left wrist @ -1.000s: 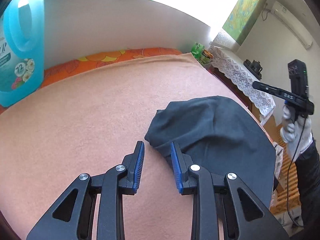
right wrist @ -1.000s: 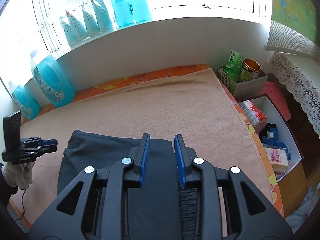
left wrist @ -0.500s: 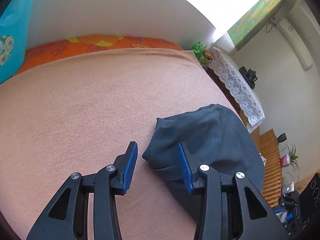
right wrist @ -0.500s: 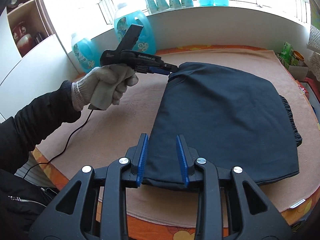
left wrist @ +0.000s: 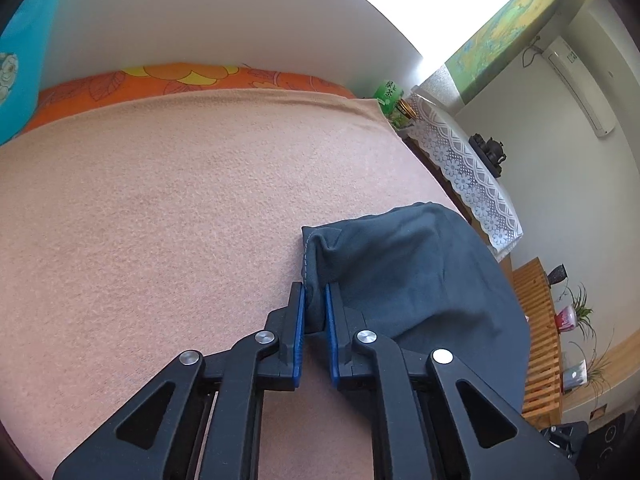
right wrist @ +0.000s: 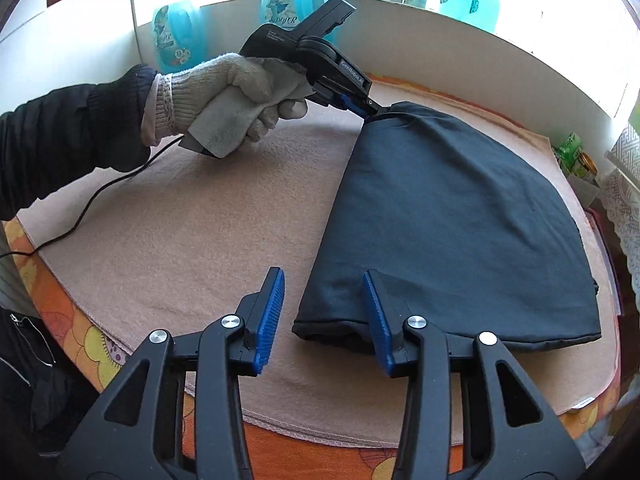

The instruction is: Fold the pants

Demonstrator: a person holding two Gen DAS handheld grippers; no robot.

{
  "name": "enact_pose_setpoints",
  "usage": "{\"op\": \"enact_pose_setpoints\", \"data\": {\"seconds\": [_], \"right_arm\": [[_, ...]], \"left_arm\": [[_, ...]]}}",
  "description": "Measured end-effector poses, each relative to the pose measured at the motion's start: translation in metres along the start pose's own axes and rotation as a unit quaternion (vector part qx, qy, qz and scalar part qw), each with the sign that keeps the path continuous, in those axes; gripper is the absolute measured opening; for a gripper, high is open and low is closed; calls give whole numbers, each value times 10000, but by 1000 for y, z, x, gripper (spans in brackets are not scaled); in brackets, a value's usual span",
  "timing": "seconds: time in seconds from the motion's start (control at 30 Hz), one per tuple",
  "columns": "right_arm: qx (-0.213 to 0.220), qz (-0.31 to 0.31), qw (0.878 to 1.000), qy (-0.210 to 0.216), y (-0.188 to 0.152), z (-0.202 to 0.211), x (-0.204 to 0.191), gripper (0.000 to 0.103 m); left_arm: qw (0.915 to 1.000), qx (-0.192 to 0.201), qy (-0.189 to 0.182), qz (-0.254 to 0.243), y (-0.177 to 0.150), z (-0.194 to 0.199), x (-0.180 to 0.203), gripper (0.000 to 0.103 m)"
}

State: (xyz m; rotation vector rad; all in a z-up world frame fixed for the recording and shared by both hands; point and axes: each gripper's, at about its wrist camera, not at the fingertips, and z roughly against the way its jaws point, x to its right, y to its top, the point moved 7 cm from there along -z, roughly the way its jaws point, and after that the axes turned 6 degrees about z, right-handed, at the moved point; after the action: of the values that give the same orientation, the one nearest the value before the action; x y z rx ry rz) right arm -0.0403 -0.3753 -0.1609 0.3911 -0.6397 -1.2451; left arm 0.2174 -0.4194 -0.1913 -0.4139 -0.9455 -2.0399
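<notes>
Dark blue-grey pants (right wrist: 448, 216) lie folded flat on a peach blanket (right wrist: 192, 224); they also show in the left wrist view (left wrist: 416, 272). My left gripper (left wrist: 315, 300) is shut on the far left corner of the pants, also seen from the right wrist view (right wrist: 370, 110), held by a white-gloved hand. My right gripper (right wrist: 324, 304) is open, its jaws on either side of the near left corner of the pants, just above the blanket.
Blue detergent bottles (right wrist: 176, 36) stand along the white wall behind the blanket. A green carton and a tin (right wrist: 576, 156) sit at the far right. A lace-covered table (left wrist: 468, 172) stands beyond the blanket's right edge. A black cable (right wrist: 88, 208) trails over the left edge.
My left gripper has closed on the far corner of the pants. My right gripper has opened wider and come down to the near corner.
</notes>
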Motion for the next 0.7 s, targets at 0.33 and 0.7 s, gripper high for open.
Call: {"op": "enact_pose_setpoints", "data": {"seconds": [0.33,0.7], "right_arm": [[-203,1035,9919,-713,-15,-14,-12,11],[-154,878,9950,-452,-13,-12,-8,13]], "left_arm": [[9994,299,130,-136,19,13,7,2],[9936,488,996,-233,37,8,-8,2]]}}
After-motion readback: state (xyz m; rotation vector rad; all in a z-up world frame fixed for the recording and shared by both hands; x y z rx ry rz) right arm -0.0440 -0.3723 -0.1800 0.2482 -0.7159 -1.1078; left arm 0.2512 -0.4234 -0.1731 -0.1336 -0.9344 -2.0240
